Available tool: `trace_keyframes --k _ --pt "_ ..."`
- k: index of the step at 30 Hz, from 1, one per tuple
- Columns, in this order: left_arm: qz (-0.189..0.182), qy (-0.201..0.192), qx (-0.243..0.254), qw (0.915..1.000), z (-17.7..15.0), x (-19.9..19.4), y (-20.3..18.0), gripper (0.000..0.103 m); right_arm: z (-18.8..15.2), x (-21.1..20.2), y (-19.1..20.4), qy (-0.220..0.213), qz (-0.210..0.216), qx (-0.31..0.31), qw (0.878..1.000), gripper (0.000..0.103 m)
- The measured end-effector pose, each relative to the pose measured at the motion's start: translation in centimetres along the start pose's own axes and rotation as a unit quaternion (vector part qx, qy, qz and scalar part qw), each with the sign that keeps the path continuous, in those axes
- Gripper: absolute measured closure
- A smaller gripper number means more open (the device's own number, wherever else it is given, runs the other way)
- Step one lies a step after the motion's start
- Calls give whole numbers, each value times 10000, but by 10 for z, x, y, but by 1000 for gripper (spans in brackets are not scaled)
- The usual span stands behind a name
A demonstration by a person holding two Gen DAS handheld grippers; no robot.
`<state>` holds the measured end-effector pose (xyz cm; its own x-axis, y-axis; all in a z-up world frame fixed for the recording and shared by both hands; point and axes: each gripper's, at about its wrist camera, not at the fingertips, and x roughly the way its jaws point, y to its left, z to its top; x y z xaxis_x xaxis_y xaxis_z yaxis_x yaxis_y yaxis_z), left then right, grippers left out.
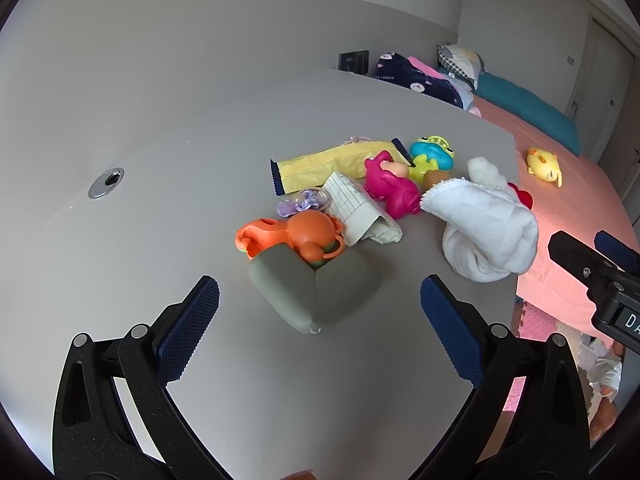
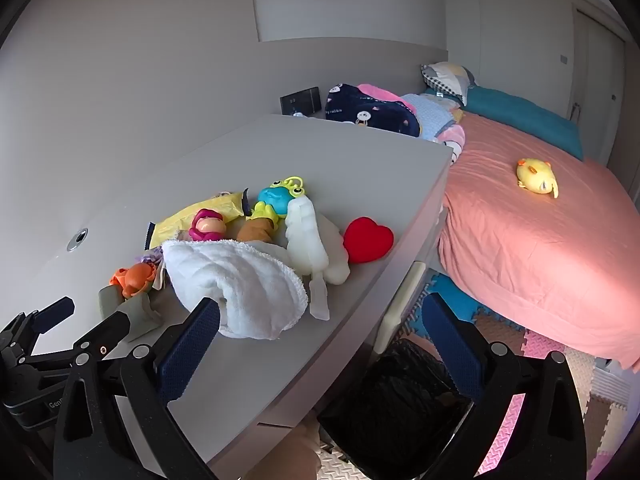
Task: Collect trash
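A grey desk [image 1: 160, 208] carries a heap of toys and trash. A yellow wrapper [image 1: 332, 162] lies at the back, a crumpled lined paper [image 1: 356, 208] in the middle, and a folded grey-green pouch [image 1: 316, 292] nearest me. My left gripper [image 1: 319, 284] hovers open just in front of the pouch, one finger on each side, touching nothing. My right gripper [image 2: 320, 304] stands open over the desk's right edge, beside a white cloth [image 2: 240, 284]. A black-lined bin [image 2: 396, 392] sits on the floor below it. The left gripper [image 2: 96, 312] also shows in the right wrist view.
An orange toy [image 1: 296, 236], pink toy [image 1: 390, 184], frog toy [image 1: 432, 154] and red heart [image 2: 368, 238] share the desk. A cable hole [image 1: 106, 183] lies at the left. A pink-sheeted bed [image 2: 540, 248] with a yellow plush [image 2: 536, 176] stands to the right, above foam floor mats.
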<state>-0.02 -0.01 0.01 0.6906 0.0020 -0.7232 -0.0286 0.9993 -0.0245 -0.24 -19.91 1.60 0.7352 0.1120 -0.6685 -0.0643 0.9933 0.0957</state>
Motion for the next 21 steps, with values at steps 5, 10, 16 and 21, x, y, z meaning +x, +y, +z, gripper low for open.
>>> trace_keyframes --k 5,10,16,21 --pt "-1 14 -7 10000 0 0 0 6 0 0 0 -5 -5 -4 10000 3" --pt "-10 31 -19 10000 -1 -1 -1 6 0 0 0 -3 -7 -7 10000 3" --pt "-25 21 11 10000 -4 3 2 6 0 -1 0 -5 -6 -5 10000 2" --pt "-16 35 11 10000 -2 -2 2 6 0 -1 0 -2 -1 -4 10000 3"
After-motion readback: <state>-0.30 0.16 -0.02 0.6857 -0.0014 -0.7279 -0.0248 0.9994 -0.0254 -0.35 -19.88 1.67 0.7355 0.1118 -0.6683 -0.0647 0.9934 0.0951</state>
